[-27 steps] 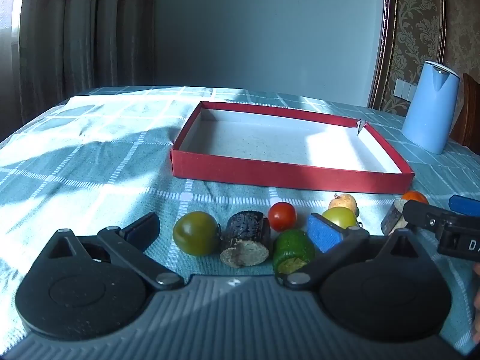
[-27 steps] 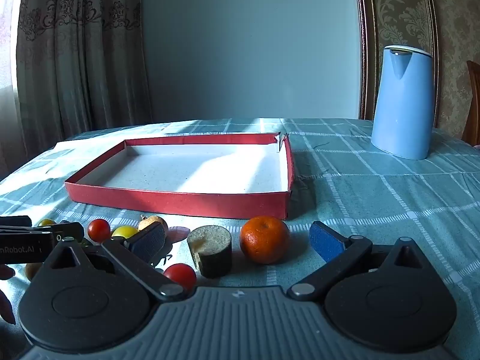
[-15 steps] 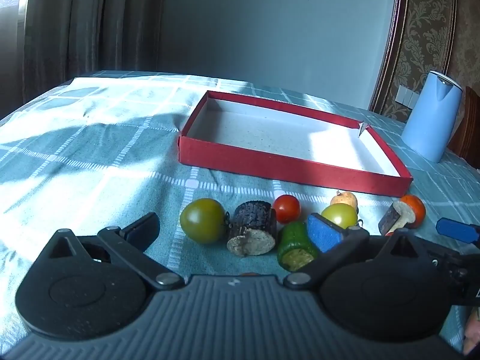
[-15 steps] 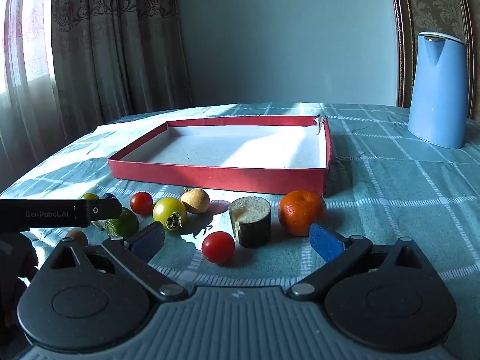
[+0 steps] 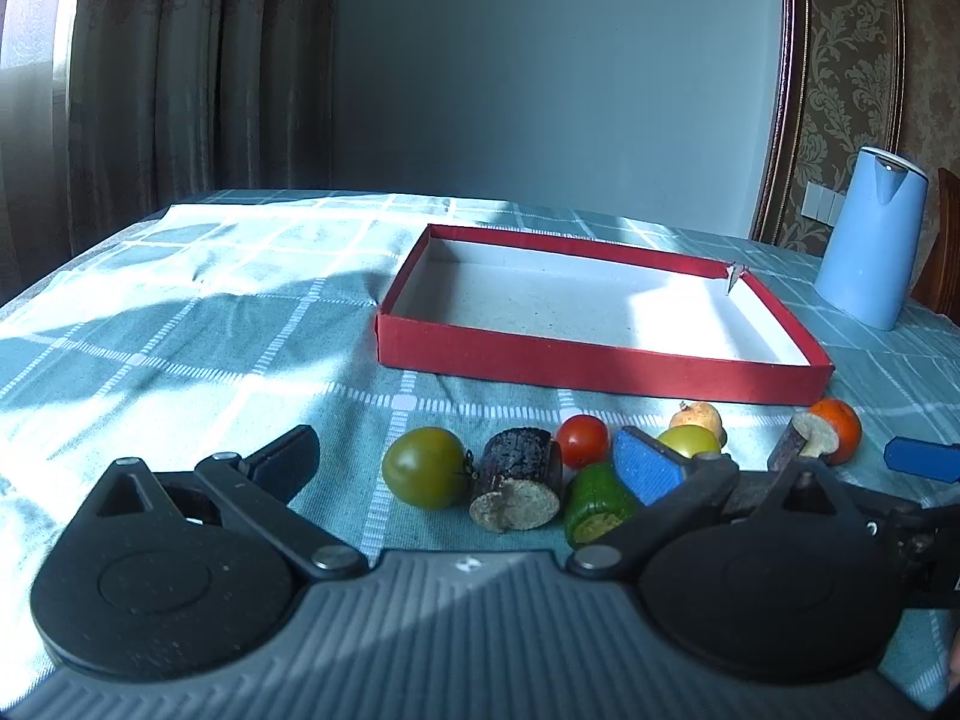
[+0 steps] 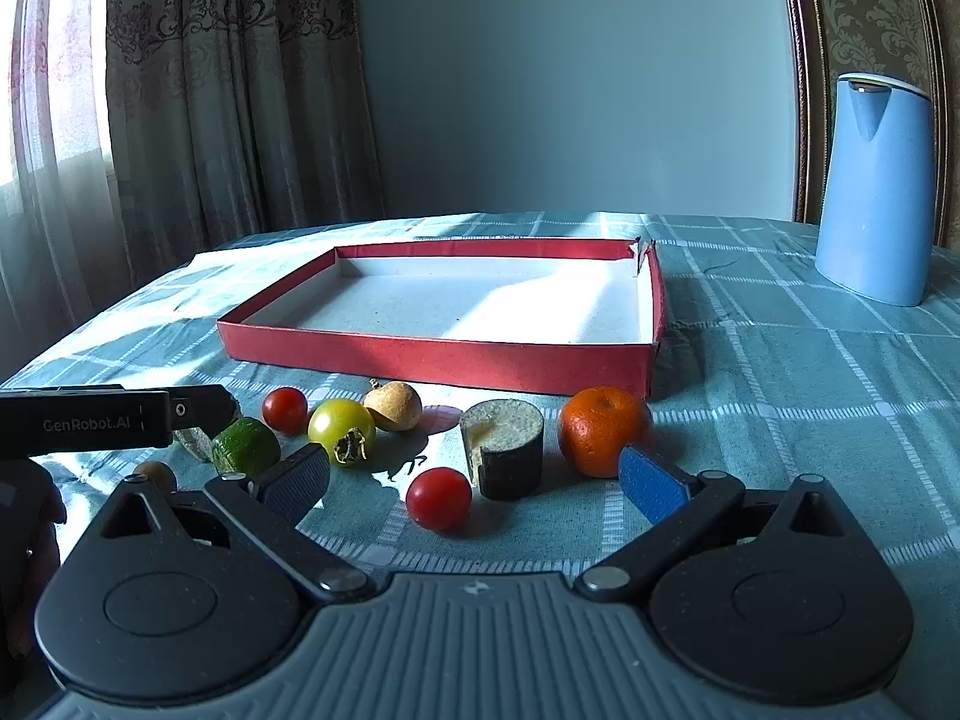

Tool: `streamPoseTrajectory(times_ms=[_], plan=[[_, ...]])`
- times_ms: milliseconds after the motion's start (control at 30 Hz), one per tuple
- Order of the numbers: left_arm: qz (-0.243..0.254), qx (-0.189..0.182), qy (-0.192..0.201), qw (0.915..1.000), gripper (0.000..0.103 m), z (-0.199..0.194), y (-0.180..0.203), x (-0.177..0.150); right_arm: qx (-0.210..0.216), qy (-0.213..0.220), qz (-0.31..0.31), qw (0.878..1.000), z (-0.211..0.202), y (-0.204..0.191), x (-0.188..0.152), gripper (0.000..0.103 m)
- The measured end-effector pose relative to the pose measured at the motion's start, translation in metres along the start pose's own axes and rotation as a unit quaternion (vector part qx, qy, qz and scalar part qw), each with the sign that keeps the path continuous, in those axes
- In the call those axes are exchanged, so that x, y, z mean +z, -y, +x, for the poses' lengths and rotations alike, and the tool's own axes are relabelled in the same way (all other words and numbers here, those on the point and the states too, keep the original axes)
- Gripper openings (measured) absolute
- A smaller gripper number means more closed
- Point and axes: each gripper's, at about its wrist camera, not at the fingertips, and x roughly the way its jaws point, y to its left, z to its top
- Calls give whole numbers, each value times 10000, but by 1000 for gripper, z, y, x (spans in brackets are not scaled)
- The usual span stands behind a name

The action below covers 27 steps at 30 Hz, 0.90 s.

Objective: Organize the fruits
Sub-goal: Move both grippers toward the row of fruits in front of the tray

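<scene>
The left claw [image 5: 465, 459] is spread wide and holds nothing; between its fingers, on the near side of the red tray [image 5: 594, 360], lie a dull green tomato [image 5: 425, 467] and a dark bark-skinned log piece [image 5: 519, 479] on its side, touching each other. Its blue-padded finger [image 5: 648, 473] overlaps a green cut chunk [image 5: 597, 504].

The right claw [image 6: 474, 480] is likewise spread and empty. A small red tomato [image 6: 438, 498] sits between its fingers, with an upright dark cylinder with a pale grainy top [image 6: 503, 450] just behind, nearer the tray [image 6: 438, 354]. A dimpled orange mandarin [image 6: 603, 429] rests by the tray's near right corner.

Only the right wrist view shows that near red tomato and a small brown round fruit [image 6: 156, 474] by the left claw's body. Only the left wrist view shows the green tomato whole. Both show a second red tomato [image 6: 284, 410], a yellow-green tomato with a dried calyx [image 6: 342, 429] and a tan rough-skinned fruit [image 6: 393, 405], all in a loose row along the tray's near wall, outside it.

The tray is shallow cardboard, red outside, speckled white inside, with a torn far right corner. It sits on a teal checked cloth [image 6: 780, 396] over the worktop. A smooth pale blue kettle [image 6: 876, 192] stands well to the tray's right.
</scene>
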Motion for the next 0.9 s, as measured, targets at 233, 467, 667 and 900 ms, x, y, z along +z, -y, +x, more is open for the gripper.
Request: streamPoseTrajectory(times_ms=[233, 467, 667, 900], plan=[[-33, -92, -101, 9999, 103, -8, -16, -9, 417, -97, -117, 9990, -6, -4, -8, 99], [-115, -192, -380, 9990, 103, 0, -18, -11, 538, -287, -224, 9979, -1, -9, -9, 90], [-119, -154, -467, 9987, 103, 3, -18, -12, 528, -300, -189, 9980, 0, -7, -8, 90], [-138, -150, -553, 9983, 103, 6, -19, -12, 457, -364, -144, 9982, 4, -6, -8, 90]])
